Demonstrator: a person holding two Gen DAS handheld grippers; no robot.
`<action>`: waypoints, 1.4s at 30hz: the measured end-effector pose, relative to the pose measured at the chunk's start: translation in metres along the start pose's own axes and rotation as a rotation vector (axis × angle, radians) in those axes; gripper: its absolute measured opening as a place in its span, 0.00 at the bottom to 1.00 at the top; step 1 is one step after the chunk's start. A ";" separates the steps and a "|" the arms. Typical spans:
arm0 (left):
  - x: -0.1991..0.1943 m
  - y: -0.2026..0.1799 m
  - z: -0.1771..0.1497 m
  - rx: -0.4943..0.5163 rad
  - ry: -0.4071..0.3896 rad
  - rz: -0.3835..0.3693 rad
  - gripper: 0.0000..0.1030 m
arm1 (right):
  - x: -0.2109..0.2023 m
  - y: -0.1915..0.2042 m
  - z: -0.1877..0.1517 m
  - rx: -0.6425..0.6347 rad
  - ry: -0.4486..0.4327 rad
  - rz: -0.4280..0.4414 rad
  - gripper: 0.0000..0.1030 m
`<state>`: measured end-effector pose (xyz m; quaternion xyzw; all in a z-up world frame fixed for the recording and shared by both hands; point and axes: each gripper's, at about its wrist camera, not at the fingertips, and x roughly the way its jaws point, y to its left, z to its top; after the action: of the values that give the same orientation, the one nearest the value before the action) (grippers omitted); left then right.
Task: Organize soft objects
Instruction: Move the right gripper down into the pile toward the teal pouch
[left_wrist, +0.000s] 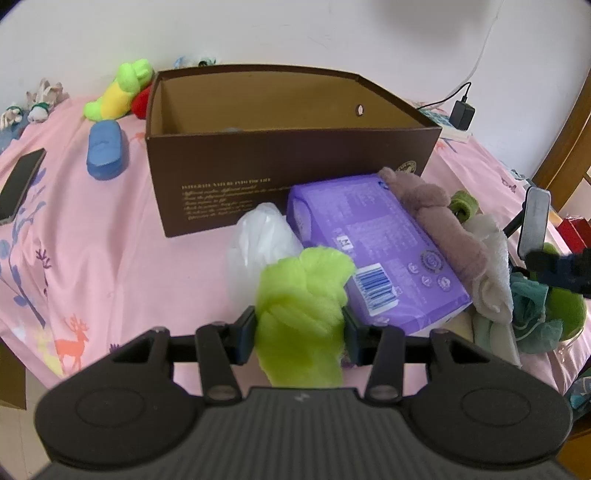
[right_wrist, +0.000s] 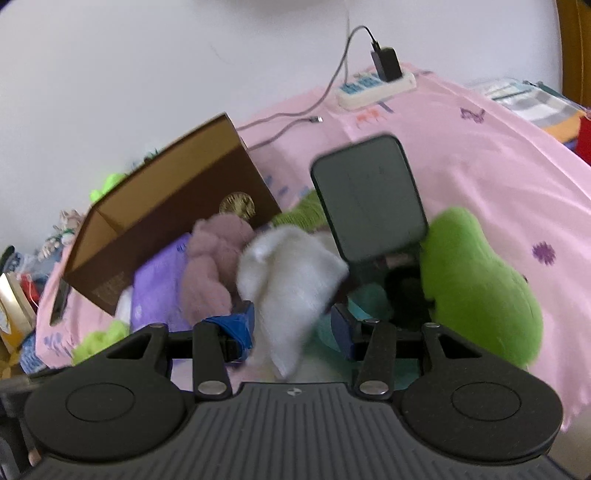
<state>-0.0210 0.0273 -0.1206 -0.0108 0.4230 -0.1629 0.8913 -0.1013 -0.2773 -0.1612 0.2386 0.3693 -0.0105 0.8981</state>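
Observation:
My left gripper (left_wrist: 299, 332) is shut on a lime green fluffy cloth (left_wrist: 303, 291), held in front of the open brown cardboard box (left_wrist: 295, 155). My right gripper (right_wrist: 291, 325) is shut on a white fluffy cloth (right_wrist: 291, 273), lifted over a pile with a mauve plush (right_wrist: 210, 266), a purple soft pack (left_wrist: 369, 236) and a green plush (right_wrist: 476, 280). The white cloth (left_wrist: 491, 266) and mauve plush (left_wrist: 436, 218) also show in the left wrist view. The lime cloth (right_wrist: 99, 339) shows at the lower left of the right wrist view.
A pink bedsheet (left_wrist: 92, 240) covers the surface. A blue slipper-like toy (left_wrist: 105, 149), a green-yellow plush (left_wrist: 118, 88) and a phone (left_wrist: 20, 184) lie at left. A dark phone on a stand (right_wrist: 369, 195) rises over the pile. A power strip (right_wrist: 376, 88) lies by the wall.

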 end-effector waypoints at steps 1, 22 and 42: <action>0.001 0.000 0.000 0.000 0.005 0.003 0.47 | 0.000 0.000 -0.003 -0.003 0.011 -0.006 0.29; -0.003 0.002 -0.001 -0.002 -0.012 -0.004 0.46 | 0.032 0.018 -0.036 -0.095 0.180 -0.114 0.31; -0.004 0.004 0.004 0.007 -0.019 -0.014 0.43 | 0.016 0.024 -0.038 -0.200 0.174 -0.114 0.30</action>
<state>-0.0190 0.0315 -0.1155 -0.0119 0.4138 -0.1705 0.8942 -0.1102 -0.2372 -0.1850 0.1267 0.4579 -0.0041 0.8799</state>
